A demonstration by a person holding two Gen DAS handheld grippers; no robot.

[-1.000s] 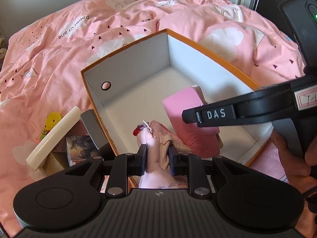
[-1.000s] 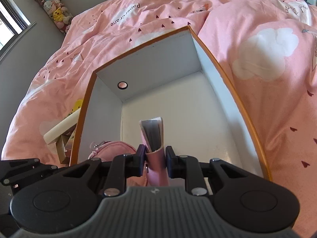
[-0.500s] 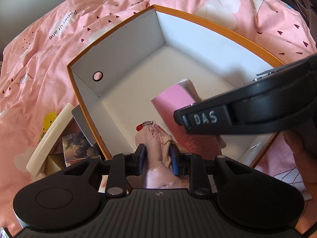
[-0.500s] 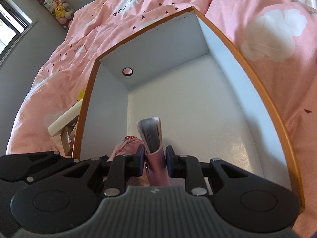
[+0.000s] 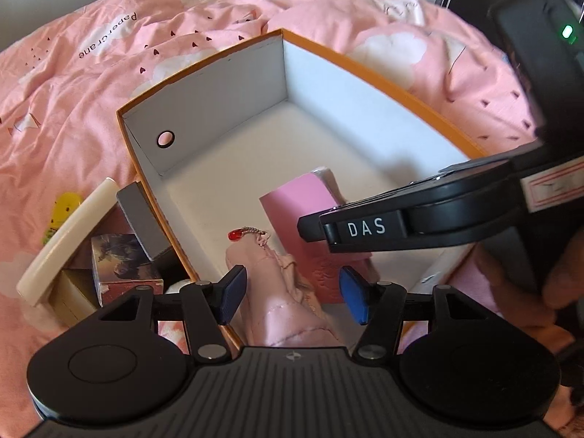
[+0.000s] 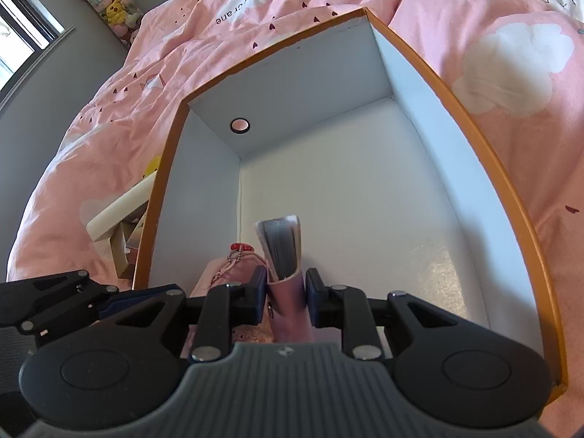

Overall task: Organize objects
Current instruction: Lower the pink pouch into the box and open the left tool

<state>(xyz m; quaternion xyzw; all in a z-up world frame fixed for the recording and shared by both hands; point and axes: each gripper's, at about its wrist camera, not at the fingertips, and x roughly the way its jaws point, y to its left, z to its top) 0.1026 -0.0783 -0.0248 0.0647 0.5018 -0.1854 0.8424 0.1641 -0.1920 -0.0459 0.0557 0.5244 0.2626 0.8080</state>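
The step in hand is the placing of two items into the orange-rimmed box (image 5: 408,91), which sits on the pink bedspread (image 5: 91,73). The left gripper (image 5: 294,297) is released: its jaws have just been opening, and the pink fabric pouch (image 5: 277,303) lies loose between the blue pads (image 5: 231,294), neither of them pressing on it. The pouch rests in the near left corner of the box, its red charm (image 5: 235,234) pointing toward the far wall.

The right gripper (image 6: 284,294) is clenched on the pink notebook (image 6: 283,252), which is held upright on its edge just to the right of the pouch, pages fanned toward the far end. Whether its lower edge already touches the box floor cannot be told.

Judged from this, the pouch is delivered and the notebook is not yet let go. The next move calls for the left gripper to be lifted clear without snagging the fabric, and for the notebook to be lowered or laid flat before the right jaws are opened. Outside the box at near left, a cream lid (image 5: 62,244) and small boxes (image 5: 120,266) are left to be sorted.
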